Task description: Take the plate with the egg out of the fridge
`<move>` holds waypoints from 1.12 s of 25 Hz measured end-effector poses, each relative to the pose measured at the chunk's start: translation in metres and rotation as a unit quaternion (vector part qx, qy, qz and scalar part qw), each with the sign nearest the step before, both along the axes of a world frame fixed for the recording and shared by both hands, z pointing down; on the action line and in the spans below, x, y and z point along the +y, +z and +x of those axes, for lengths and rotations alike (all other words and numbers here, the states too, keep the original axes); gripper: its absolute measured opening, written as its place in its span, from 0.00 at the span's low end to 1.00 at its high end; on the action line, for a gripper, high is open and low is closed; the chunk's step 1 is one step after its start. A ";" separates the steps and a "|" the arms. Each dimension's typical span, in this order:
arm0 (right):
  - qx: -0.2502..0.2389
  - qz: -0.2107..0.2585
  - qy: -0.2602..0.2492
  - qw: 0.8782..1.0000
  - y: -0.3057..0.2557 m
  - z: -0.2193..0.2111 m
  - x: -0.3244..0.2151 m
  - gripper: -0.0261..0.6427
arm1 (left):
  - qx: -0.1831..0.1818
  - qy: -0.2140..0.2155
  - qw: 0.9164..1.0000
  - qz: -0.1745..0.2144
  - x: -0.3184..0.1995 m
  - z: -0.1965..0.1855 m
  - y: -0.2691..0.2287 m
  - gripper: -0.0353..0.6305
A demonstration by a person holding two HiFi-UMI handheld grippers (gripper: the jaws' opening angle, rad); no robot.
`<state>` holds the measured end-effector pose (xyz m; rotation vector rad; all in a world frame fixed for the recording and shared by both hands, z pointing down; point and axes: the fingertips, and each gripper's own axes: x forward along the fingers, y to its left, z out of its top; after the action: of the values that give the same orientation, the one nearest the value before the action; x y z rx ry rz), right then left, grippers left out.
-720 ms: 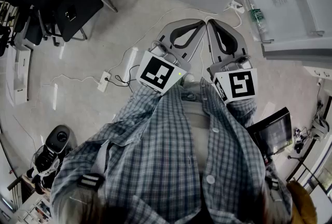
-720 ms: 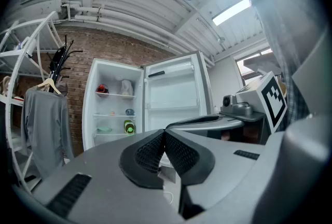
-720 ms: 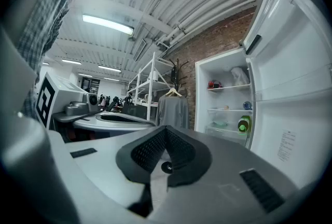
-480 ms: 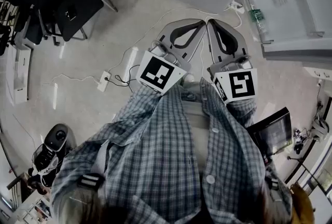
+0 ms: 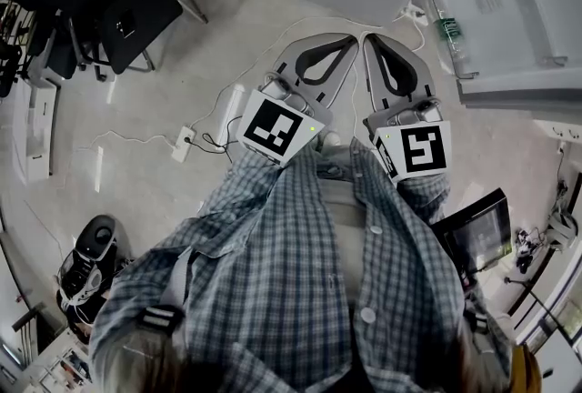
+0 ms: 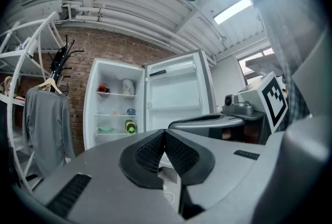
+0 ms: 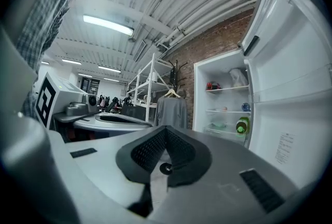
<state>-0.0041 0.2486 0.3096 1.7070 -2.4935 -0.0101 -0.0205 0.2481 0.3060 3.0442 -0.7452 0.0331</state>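
The left gripper point(image 6: 165, 132) and right gripper point(image 7: 166, 128) are both clamped shut on nothing, level at the chest. A foot could snag the power strip point(image 5: 183, 143) on the way in. What looks like the plate point(image 6: 105, 129) sits low in the open fridge point(image 6: 92, 109), near a green bottle point(image 6: 130, 126) that could easily be knocked over.

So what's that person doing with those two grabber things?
A person in a checked shirt holds the left gripper and right gripper side by side near the chest, fingers shut on nothing. The fridge stands open ahead with things on its shelves. Nothing has been taken out yet.
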 end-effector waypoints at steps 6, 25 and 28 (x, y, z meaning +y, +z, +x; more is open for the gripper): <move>-0.012 -0.002 0.015 1.000 -0.001 0.024 -0.001 0.05 | 0.000 -0.016 1.000 0.010 -0.013 0.005 -0.004 0.06; -0.001 -0.006 0.042 0.999 0.010 0.081 0.016 0.05 | -0.001 -0.043 0.999 0.006 -0.013 0.032 0.001 0.06; -0.001 -0.003 0.044 0.999 0.010 0.084 0.008 0.05 | 0.001 -0.048 0.999 0.008 -0.023 0.031 0.001 0.06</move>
<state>0.0801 0.2570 0.3192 1.8143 -2.4139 0.0061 0.0100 0.2248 0.3071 3.0178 -0.8961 0.0226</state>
